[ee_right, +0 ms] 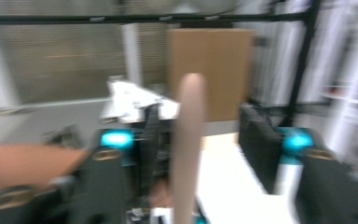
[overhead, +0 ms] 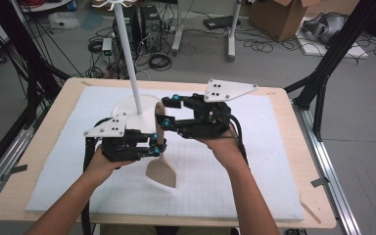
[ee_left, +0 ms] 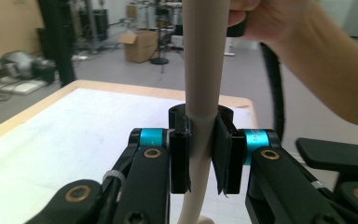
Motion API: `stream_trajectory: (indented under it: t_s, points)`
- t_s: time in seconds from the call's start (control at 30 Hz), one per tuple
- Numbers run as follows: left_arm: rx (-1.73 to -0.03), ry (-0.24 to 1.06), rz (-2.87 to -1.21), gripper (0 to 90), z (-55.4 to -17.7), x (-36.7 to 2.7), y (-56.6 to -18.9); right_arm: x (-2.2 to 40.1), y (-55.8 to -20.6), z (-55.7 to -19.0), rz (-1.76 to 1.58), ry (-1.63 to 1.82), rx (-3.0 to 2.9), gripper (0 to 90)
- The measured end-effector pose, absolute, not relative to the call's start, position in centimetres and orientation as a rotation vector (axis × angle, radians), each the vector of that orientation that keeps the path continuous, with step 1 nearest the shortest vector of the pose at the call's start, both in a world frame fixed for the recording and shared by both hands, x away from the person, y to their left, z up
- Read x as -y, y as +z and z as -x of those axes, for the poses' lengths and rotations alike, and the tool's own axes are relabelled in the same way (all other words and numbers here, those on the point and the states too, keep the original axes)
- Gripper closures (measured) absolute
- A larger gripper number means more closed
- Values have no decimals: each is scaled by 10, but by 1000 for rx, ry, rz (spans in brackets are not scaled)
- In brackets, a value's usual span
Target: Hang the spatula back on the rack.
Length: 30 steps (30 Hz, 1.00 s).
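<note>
The left gripper (ee_left: 200, 154), nearest in its own view, has its two black jaws pinched onto the handle of a beige, smooth-surfaced spatula (ee_left: 204, 84), pads pressing both sides of the stem. In the high view this gripper (overhead: 154, 146) grips the spatula (overhead: 162, 156) just above its broad flat blade, so the tool stands upright with the blade's lower edge close to the white gridded mat (overhead: 254, 171); whether the edge touches the mat I cannot tell.

The right gripper (overhead: 169, 110) sits at the rounded top end of the handle. In the right gripper view the jaws of the right gripper (ee_right: 200, 154) stand spread, with the blurred handle (ee_right: 188, 140) rising between them and touching neither pad.

Just behind the spatula, a white round-based stand with a thin upright pole (overhead: 127, 54) rises from the mat. The mat covers a light wooden table (overhead: 303, 161). Beyond the table, a brown cardboard box (overhead: 279, 17) and cables lie on the grey floor (overhead: 357, 98).
</note>
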<state>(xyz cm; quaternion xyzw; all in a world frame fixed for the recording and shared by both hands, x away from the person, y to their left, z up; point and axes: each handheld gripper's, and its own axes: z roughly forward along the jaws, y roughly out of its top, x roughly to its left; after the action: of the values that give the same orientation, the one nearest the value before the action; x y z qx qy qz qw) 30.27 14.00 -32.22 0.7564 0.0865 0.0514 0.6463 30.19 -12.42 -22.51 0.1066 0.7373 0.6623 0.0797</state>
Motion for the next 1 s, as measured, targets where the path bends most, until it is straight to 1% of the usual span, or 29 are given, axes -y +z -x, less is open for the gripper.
stream_trajectory:
  t_s: [0.07,0.27,0.33,0.53,0.73,0.83,1.0]
  points:
    - [-222,138,-1712,778,-304,-143,-322,131,-229,-300,-368,1943,-2150,397]
    - [-308,204,-1675,778,-308,-154,-320,147,-250,-294,-450,1756,-2072,337]
    - [-331,225,-1671,778,-311,-158,-319,153,-258,-293,-486,1711,-2057,303]
    - [-413,294,-1644,778,-318,-171,-316,173,-290,-288,-625,1511,-2020,259]
    - [-452,305,-1634,778,-328,-182,-305,191,-317,-284,-703,1465,-2025,256]
    - [-472,314,-1639,779,-336,-189,-295,198,-324,-284,-734,1464,-2023,256]
    - [-452,295,-1641,779,-348,-198,-280,202,-329,-286,-751,1463,-2017,256]
